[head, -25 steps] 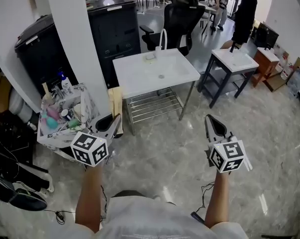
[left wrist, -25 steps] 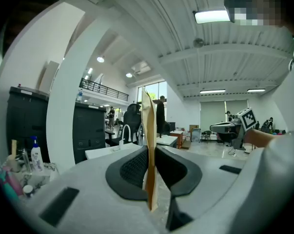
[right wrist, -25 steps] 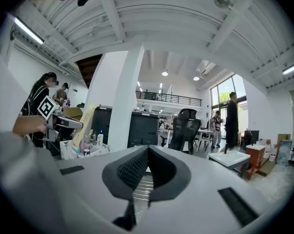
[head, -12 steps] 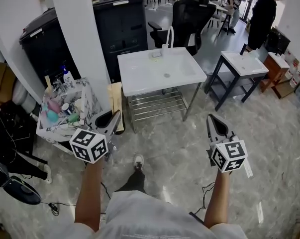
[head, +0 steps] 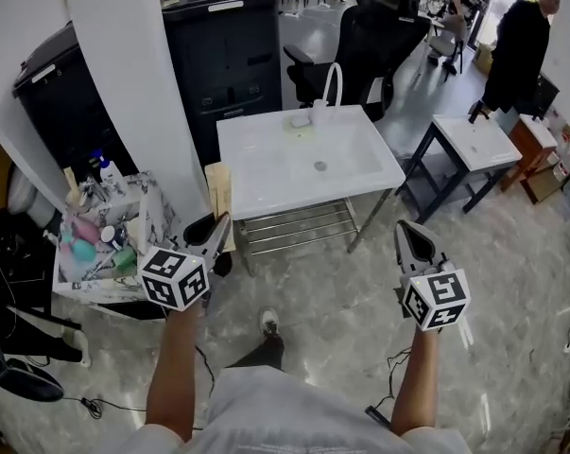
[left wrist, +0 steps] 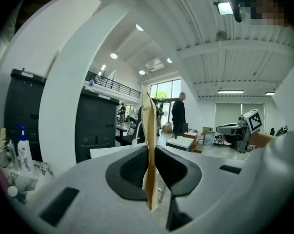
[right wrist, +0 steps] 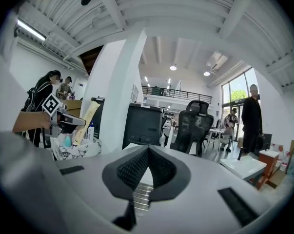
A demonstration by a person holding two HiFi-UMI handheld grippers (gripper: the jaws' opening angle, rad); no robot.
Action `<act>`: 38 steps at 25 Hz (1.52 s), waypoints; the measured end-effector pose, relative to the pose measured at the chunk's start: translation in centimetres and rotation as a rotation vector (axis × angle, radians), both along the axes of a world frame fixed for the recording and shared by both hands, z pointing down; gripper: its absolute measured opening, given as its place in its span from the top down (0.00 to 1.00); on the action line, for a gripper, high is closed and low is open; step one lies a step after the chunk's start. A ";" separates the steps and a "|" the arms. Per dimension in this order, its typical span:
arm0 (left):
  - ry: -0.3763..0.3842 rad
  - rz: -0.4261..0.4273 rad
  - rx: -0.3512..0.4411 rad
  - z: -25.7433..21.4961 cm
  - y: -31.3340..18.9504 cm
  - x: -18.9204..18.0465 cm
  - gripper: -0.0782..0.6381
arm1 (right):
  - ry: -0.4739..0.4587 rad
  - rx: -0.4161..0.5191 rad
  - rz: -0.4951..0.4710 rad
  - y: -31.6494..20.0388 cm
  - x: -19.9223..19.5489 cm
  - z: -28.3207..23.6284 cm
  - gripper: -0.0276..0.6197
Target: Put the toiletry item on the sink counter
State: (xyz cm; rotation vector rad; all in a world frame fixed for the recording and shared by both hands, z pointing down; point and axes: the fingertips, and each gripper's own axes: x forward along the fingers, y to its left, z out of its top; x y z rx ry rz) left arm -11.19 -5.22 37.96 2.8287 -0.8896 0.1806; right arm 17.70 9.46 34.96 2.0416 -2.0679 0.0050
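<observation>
A flat tan toiletry tube [head: 217, 192] stands upright in my left gripper [head: 219, 227], whose jaws are shut on its lower end. In the left gripper view the tube [left wrist: 148, 140] is seen edge-on between the black pads [left wrist: 133, 167]. The white sink counter [head: 266, 164] with its curved faucet [head: 334, 78] stands just ahead of both grippers, at a distance from the tube. My right gripper [head: 410, 238] hangs at the right, shut with nothing in it. The right gripper view shows its closed pads [right wrist: 132, 168] and the tan tube [right wrist: 85, 122] far left.
A cloth-lined basket [head: 141, 218] full of bottles sits left of the left gripper, beside a white pillar [head: 124, 74]. A wire shelf [head: 299, 223] lies under the sink. Behind are a black cabinet [head: 223, 41] and office chair [head: 379, 26]; a second small sink table [head: 474, 138] and a person [head: 516, 50] are right.
The view has advanced toward the sink counter, which now lies closer and lower in frame. Both grippers keep their pose, the left still holding the tube.
</observation>
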 end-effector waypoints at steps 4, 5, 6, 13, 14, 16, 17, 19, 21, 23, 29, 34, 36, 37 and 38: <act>-0.011 -0.010 0.007 -0.6 -7.6 1.9 0.82 | -0.003 0.007 -0.025 -7.7 1.5 -0.9 0.96; -0.011 -0.012 0.008 -0.8 -9.3 2.3 0.82 | -0.003 0.006 -0.032 -9.5 1.8 -0.9 0.96; -0.010 -0.015 0.009 -0.9 -11.0 2.6 0.82 | -0.002 0.003 -0.038 -11.3 2.0 -0.9 0.96; -0.005 -0.008 -0.017 -0.3 -19.8 5.0 0.82 | -0.005 -0.028 -0.066 -20.7 3.1 0.1 0.96; -0.004 -0.012 -0.023 0.0 -20.7 5.3 0.82 | -0.006 -0.035 -0.067 -21.8 3.3 0.4 0.96; 0.002 -0.020 -0.046 0.8 -22.5 5.8 0.82 | -0.003 -0.054 -0.068 -23.6 3.6 1.0 0.96; 0.006 -0.023 -0.064 1.4 -23.3 6.0 0.82 | -0.005 -0.065 -0.069 -24.4 3.8 1.4 0.96; 0.003 -0.027 -0.106 3.1 -24.6 6.7 0.82 | -0.022 -0.087 -0.071 -25.7 4.4 2.5 0.96; -0.011 -0.035 -0.150 5.1 -25.9 7.3 0.82 | -0.042 -0.106 -0.071 -27.0 5.1 3.6 0.96; -0.023 -0.043 -0.196 7.2 -27.0 8.2 0.82 | -0.057 -0.125 -0.077 -28.3 5.9 4.8 0.96; -0.024 -0.090 -0.329 12.6 -29.1 11.7 0.82 | -0.088 -0.201 -0.152 -32.2 8.8 8.6 0.96; -0.078 -0.169 -0.379 16.7 -31.0 14.9 0.82 | -0.088 -0.248 -0.236 -35.9 11.4 10.8 0.96; -0.098 -0.192 -0.418 18.5 -31.8 16.3 0.82 | -0.093 -0.275 -0.271 -37.1 12.4 11.9 0.96; -0.114 -0.202 -0.443 19.7 -32.0 16.8 0.82 | -0.100 -0.288 -0.286 -37.6 12.9 12.7 0.96; -0.135 -0.212 -0.467 21.0 -32.3 17.3 0.82 | -0.109 -0.299 -0.297 -38.0 13.4 13.4 0.96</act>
